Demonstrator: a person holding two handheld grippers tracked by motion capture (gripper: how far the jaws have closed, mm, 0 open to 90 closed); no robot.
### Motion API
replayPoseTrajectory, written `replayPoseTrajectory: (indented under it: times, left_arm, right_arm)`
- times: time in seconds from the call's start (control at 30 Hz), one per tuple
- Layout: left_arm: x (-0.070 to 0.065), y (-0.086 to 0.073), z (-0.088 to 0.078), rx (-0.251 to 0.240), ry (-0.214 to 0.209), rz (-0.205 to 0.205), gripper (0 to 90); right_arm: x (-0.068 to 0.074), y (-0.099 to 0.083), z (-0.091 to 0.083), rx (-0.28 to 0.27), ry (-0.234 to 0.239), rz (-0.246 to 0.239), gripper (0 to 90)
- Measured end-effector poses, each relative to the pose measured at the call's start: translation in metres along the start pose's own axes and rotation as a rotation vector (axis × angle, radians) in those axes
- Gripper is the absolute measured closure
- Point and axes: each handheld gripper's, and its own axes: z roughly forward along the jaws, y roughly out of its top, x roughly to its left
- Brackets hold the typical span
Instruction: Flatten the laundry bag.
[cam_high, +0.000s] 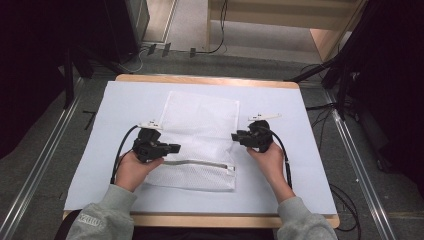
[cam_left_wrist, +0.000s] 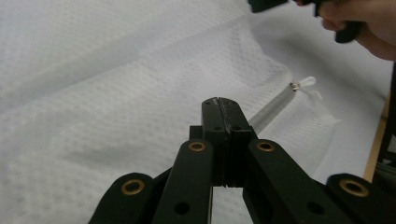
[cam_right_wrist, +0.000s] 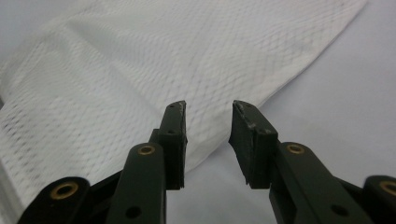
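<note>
Flat white mesh bag (cam_high: 200, 135), zippered

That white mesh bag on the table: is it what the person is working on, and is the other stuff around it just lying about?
In the job:
- mesh laundry bag, flat on the table
- its zipper along the near edge
- left gripper, shut, empty
- right gripper, open, over the bag's right edge

Just lying about:
- white table cover
- cables on the floor
- black stands beside the table
</note>
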Motion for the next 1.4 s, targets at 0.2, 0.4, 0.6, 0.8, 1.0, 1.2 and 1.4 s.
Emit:
replayPoseTrajectory:
  times: [0.2,0.4,0.6,0.8,1.0,1.2,1.4]
  left_arm:
    - [-0.036,0.003,0.031,0.033,-0.039,0.067,90.0]
    - [-0.058,-0.002,0.057,0.054,-0.074,0.102,90.0]
    - [-0.067,-0.019,0.085,0.116,-0.104,0.098,90.0]
    - [-0.065,-0.027,0.095,0.143,-0.113,0.096,90.0]
    - [-0.066,-0.028,0.095,0.140,-0.121,0.100,90.0]
    - [-0.068,-0.030,0.096,0.148,-0.132,0.125,90.0]
    - [-0.067,-0.029,0.096,0.160,-0.148,0.118,90.0]
  right_arm:
    - [-0.014,0.011,0.013,0.002,-0.029,0.029,61.4]
    - [-0.021,0.010,0.024,0.035,-0.026,0.069,59.6]
    - [-0.017,0.008,0.033,0.088,-0.024,0.038,81.7]
    - [-0.015,0.014,0.034,0.093,-0.018,0.015,90.0]
    - [-0.015,0.024,0.034,0.071,-0.026,0.005,90.0]
    - [-0.019,0.030,0.041,0.049,-0.089,-0.025,90.0]
    - [-0.032,0.030,0.042,0.050,-0.073,0.041,90.0]
